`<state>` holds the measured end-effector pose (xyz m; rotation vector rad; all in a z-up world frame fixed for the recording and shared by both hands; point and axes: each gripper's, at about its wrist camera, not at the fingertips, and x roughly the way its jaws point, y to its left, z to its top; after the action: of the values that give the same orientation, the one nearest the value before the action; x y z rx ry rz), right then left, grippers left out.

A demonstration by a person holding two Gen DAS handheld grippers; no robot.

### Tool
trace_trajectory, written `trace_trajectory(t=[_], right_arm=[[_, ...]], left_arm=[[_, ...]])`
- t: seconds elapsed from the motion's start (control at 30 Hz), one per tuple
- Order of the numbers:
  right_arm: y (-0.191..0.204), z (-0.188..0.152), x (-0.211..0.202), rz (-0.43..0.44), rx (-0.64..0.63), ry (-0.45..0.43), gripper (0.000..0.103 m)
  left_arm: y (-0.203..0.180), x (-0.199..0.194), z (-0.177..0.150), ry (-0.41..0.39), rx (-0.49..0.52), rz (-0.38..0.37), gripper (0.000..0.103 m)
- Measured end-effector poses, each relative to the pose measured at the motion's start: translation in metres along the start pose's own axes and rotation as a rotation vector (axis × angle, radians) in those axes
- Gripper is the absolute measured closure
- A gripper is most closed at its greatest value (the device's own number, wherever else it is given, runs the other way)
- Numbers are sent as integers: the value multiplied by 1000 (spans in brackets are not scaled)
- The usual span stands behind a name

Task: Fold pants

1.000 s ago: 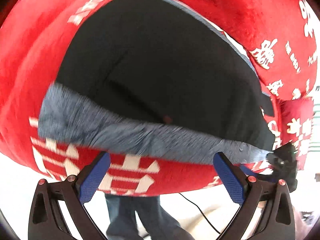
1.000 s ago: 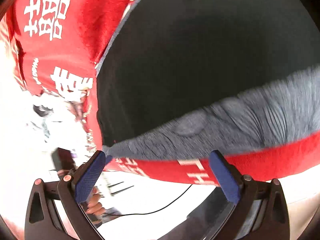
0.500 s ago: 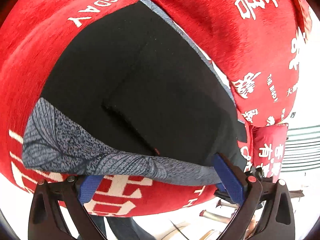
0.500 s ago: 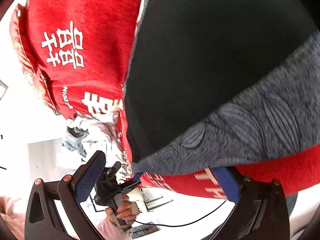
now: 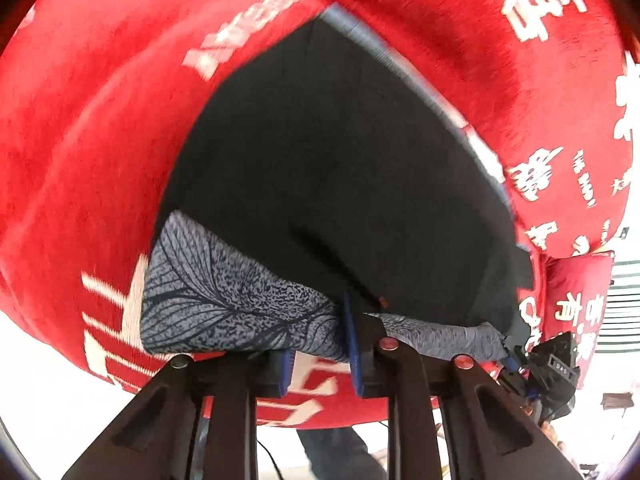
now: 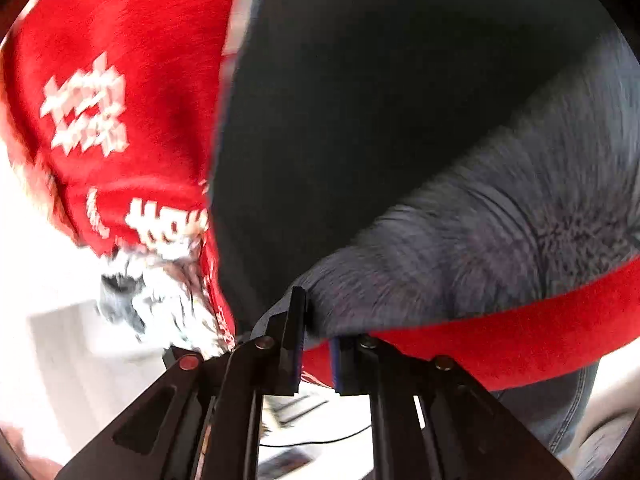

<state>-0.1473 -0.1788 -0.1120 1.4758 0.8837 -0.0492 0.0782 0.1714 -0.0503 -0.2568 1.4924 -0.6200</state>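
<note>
Since both grippers are clamped on the waistband | left gripper, right gripper pinch it | black pants flat on red blanket | soft, floppy, lift edges evenly

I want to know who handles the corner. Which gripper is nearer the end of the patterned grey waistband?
Right. The right gripper pinches the patterned grey waistband at its very end; the left gripper clamps it farther along, partway in from that corner.
</note>
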Motion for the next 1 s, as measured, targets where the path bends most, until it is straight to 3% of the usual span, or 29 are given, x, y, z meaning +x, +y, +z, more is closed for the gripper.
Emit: trace_trajectory(t=[0.17, 0.27, 0.4, 0.47, 0.5, 0.53, 0.57, 0.63, 0.67, 0.7, 0.73, 0.83, 0.9, 1.0], right_arm=[[69, 51, -16, 11, -155, 36, 91], [106, 98, -12, 9, -219, 70, 91], [135, 176, 13, -7, -266, 112, 91], [143, 204, 40, -15, -269, 144, 91], [144, 217, 53, -19, -270, 156, 91], [144, 231, 67, -30, -273, 168, 90], [143, 241, 80, -44, -279, 176, 89], [137, 259, 106, -96, -283, 191, 85], [131, 269, 122, -144, -274, 210, 63], [130, 276, 133, -174, -267, 218, 56], [130, 282, 141, -154, -255, 223, 52], [138, 280, 138, -77, -245, 233, 25], [145, 270, 125, -40, -258, 265, 23], [149, 253, 89, -63, -325, 266, 23]], left_arm=[[-55, -35, 48, -138, 56, -18, 80], [-91, -30, 97, -223, 108, -7, 80], [-109, -1, 160, -280, 143, 45, 77], [-109, 25, 189, -293, 127, 97, 64], [-109, 40, 202, -286, 113, 166, 54], [-108, 54, 207, -275, 98, 248, 34], [-105, 65, 213, -266, 86, 305, 31], [-94, 84, 219, -214, 42, 389, 32], [-90, 84, 218, -197, 21, 407, 32], [-90, 80, 215, -199, 5, 413, 32], [-92, 74, 210, -210, 13, 433, 32], [-114, 57, 192, -218, 100, 521, 31], [-134, 52, 175, -197, 150, 541, 31], [-156, 61, 141, -129, 205, 490, 31]])
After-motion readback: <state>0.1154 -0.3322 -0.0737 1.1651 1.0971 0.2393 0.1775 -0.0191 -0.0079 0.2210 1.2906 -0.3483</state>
